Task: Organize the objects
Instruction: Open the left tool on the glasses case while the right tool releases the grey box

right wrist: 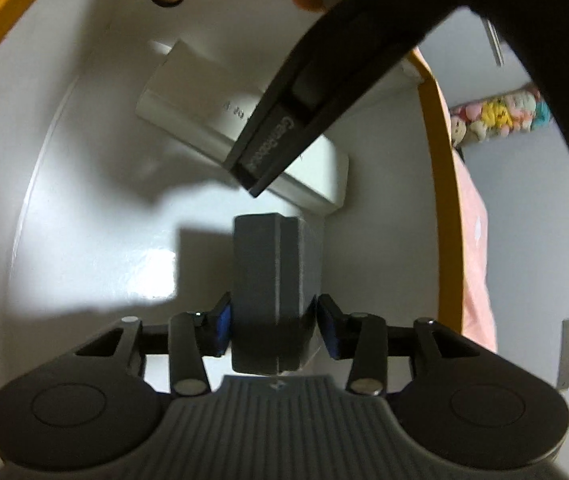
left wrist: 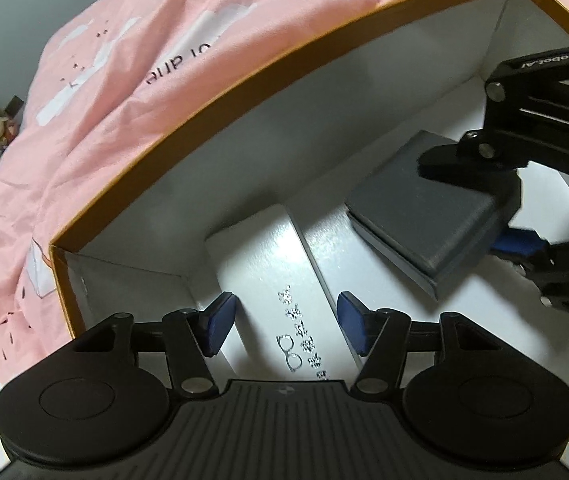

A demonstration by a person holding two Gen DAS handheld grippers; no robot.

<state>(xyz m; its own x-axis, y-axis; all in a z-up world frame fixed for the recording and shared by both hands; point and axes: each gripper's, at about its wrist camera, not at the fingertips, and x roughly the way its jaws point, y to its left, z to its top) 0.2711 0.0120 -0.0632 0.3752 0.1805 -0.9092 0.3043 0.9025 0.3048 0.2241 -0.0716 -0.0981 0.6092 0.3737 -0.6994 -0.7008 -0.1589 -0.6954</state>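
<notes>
Right wrist view is showing me setting the grey case down inside the orange-rimmed box; my right gripper is standing narrow around it, the left pad still against the case's side while a thin gap is showing at the right pad, so I am judging this as the release step of the organizing. The case is standing on edge between my pads, running from the gripper toward twelve o'clock, and the white case is lying on the box floor beyond it, at about eleven o'clock, partly behind my other tool.

Left wrist view is showing my left gripper standing wide and empty, hovering over the white case with a pad at each side and neither touching. The grey case is sitting at two o'clock from it, just beside the white one.

Next I am expecting to need a wider opening on the right and a straight withdrawal, so the grey case is not tipping onto its neighbour.
</notes>
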